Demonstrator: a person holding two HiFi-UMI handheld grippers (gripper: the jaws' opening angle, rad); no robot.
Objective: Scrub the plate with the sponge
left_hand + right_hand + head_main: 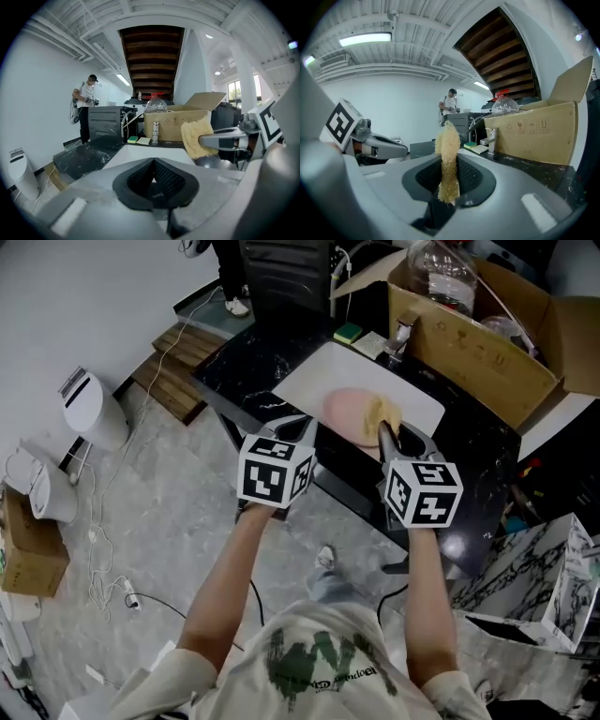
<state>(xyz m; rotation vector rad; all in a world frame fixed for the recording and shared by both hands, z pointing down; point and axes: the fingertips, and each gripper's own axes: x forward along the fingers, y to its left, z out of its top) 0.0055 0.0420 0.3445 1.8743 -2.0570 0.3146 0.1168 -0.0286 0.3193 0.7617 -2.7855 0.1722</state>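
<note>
A black marble counter (239,381) carries the white basin (314,376), and an open cardboard box (478,357) stands just beyond the basin's far right side. The pink plate (342,409) lies at the basin's near edge. The left gripper (153,174) sits at the basin's near left, its jaws pressed together on nothing. The right gripper (449,174) is clamped on the yellow sponge (382,414), over the basin's near right.

Worn: white short-sleeved T-shirt (328,667) with a dark green print on the front.

Both the left gripper (153,176) and the right gripper (449,178) have a pale grey moulded plastic shell. Black cross-hatched pads line the inner jaw faces. A pale rectangular inset sits on the shell beside the jaws.

Behind each gripper's jaws is a white cube with black square markers: left cube (275,472), right cube (424,493).
</note>
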